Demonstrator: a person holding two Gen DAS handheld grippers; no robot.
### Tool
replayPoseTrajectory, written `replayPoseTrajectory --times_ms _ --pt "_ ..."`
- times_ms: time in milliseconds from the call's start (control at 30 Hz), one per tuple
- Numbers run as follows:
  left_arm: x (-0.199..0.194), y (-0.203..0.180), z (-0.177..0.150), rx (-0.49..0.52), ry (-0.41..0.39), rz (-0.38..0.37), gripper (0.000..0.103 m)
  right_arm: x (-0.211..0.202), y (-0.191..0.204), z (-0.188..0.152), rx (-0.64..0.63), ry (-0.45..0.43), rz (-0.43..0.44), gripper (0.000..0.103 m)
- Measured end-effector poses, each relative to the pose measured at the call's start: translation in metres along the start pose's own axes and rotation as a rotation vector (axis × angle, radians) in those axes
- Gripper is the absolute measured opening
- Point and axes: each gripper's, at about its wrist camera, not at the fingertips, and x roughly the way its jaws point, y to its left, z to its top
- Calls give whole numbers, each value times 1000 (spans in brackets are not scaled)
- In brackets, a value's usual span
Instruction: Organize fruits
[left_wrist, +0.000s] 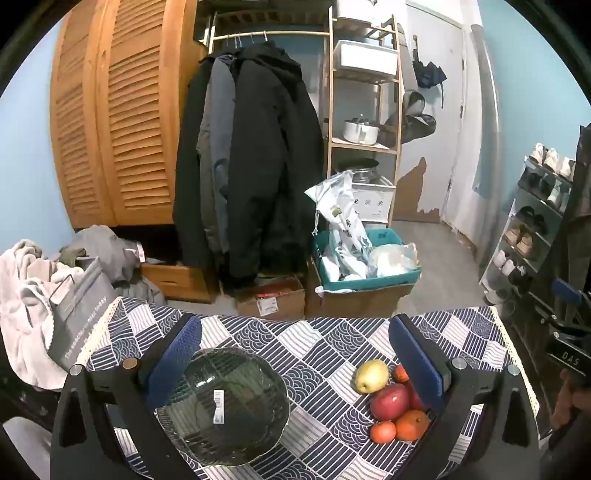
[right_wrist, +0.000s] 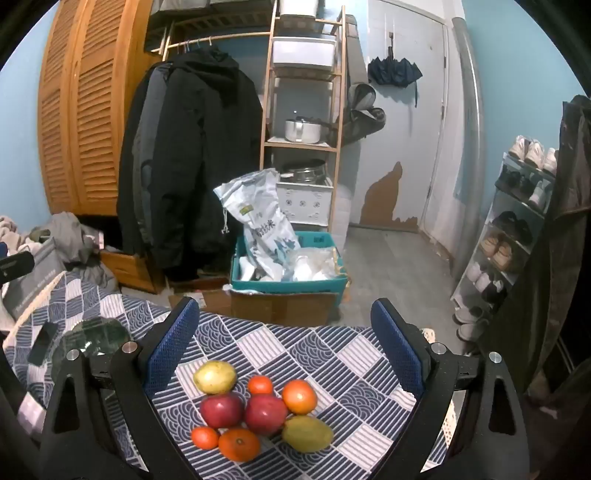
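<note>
A cluster of fruit lies on the patterned tablecloth (right_wrist: 325, 343): a yellow-green pear (right_wrist: 215, 376), two red apples (right_wrist: 221, 410) (right_wrist: 265, 413), several oranges (right_wrist: 299, 396) and a green mango (right_wrist: 307, 434). My right gripper (right_wrist: 284, 339) hovers over the cluster, open, nothing between its blue pads. In the left wrist view a dark glass bowl (left_wrist: 231, 406) with a white label sits on the cloth, left of the pear (left_wrist: 371, 376) and a red apple (left_wrist: 389, 401). My left gripper (left_wrist: 295, 354) is open above bowl and fruit, holding nothing.
A dark phone (right_wrist: 42, 343) lies on the cloth left of the bowl (right_wrist: 92, 341). Beyond the table's far edge stand cardboard boxes, a teal crate (left_wrist: 369, 273) with bags, hanging coats (left_wrist: 251, 166), a wooden shelf and a shoe rack (right_wrist: 517, 229).
</note>
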Motion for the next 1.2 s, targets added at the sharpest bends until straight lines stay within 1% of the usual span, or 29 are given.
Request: replayPoseTrajectory --times_ms 233,300,667,1200 --pt "2 3 1 4 1 -10 102 1 0 -1 -3 4 -2 92" --pt "2 -3 2 10 2 -11 102 1 0 -1 -4 4 -1 92" --pt "0 -7 2 37 -4 -22 102 3 2 -1 -8 7 -1 92" --pt "1 -7 -1 34 -4 -28 102 3 6 -1 -13 10 -3 92"
